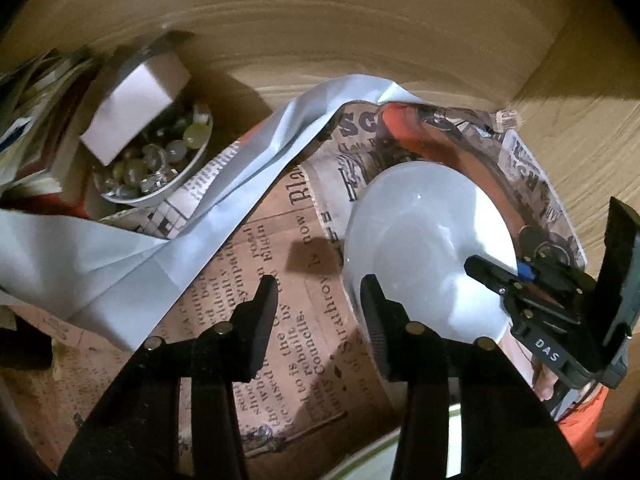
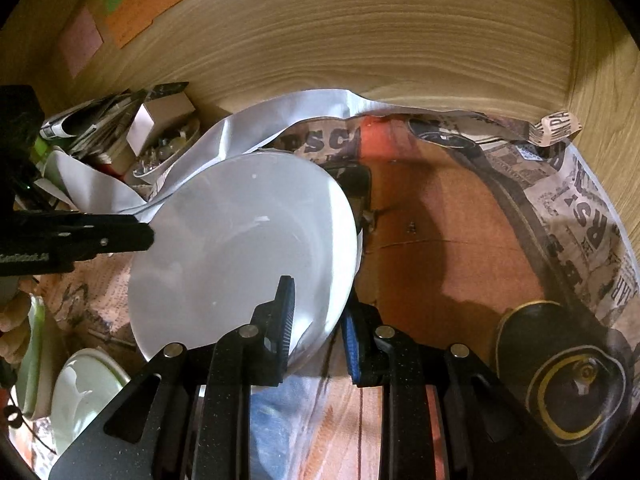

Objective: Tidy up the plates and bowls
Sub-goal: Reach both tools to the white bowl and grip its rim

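Where the white bowl point(image 2: 240, 256) is held tilted above the newspaper liner point(image 1: 256, 280), its near rim is clamped between the fingers of the right gripper point(image 2: 316, 332), one finger inside the bowl and one outside. The left gripper point(image 1: 320, 312) is set half open, with nothing between its fingers, just beside the bowl's rim. "DAS" is printed on the right gripper's body as seen from the left wrist; "Blan", "now" and "Councils" are legible on the liner, other lines being too distorted to read. A dish of glass beads point(image 1: 160, 160) is partly covered by a white box point(image 1: 132, 100). A green-rimmed bowl point(image 2: 88, 392) is cut off at the lower left
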{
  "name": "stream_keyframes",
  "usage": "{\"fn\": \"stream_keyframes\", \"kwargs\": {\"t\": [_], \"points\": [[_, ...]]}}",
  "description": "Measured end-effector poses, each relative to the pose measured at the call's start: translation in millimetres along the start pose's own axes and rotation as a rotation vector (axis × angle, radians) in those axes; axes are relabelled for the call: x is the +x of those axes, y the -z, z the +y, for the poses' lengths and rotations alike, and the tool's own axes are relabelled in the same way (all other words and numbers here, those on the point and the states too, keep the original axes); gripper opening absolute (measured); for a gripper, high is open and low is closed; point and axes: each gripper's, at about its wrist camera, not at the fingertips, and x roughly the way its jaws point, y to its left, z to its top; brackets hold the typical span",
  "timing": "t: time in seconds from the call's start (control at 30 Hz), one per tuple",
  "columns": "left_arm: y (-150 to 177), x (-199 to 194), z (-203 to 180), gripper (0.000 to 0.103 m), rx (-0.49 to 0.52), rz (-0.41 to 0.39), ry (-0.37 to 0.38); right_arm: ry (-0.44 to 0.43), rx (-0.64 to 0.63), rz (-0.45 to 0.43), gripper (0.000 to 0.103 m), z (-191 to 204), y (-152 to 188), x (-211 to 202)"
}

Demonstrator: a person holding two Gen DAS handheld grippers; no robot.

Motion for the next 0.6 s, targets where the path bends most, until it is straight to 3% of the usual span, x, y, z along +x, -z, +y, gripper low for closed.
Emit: {"fn": "stream_keyframes", "kwargs": {"t": [0.13, 0.17, 0.27, 0.4, 0.6], "points": [[-3.5, 8.1, -6.8, 0.009, 0.018, 0.041, 0.05, -0.013, 0.009, -0.006, 0.02, 1.5, -1.9, 1.2], [-3.8, 7.7, -9.7, 0.007, 0.032, 0.044, 0.053, -0.015, 0.009, -0.008, 0.02, 2.3, -2.8, 1.9], [-3.3, 5.7, -14.0, 0.007, 0.061, 0.037, 0.031, -0.015, 0.009, -0.005, 0.02, 4.4, -2.8, 2.0], [-2.1, 1.3, -9.3, 0.007, 0.028, 0.036, 0.041, -0.039, 0.027, -0.018, 0.02, 3.9, -2.4, -2.5], [8.9, -23.4, -14.3, 0.007, 0.047, -0.029, 0.014, -0.026, -0.011, -0.072, 0.02, 19.0, -4.4, -21.1]]}}
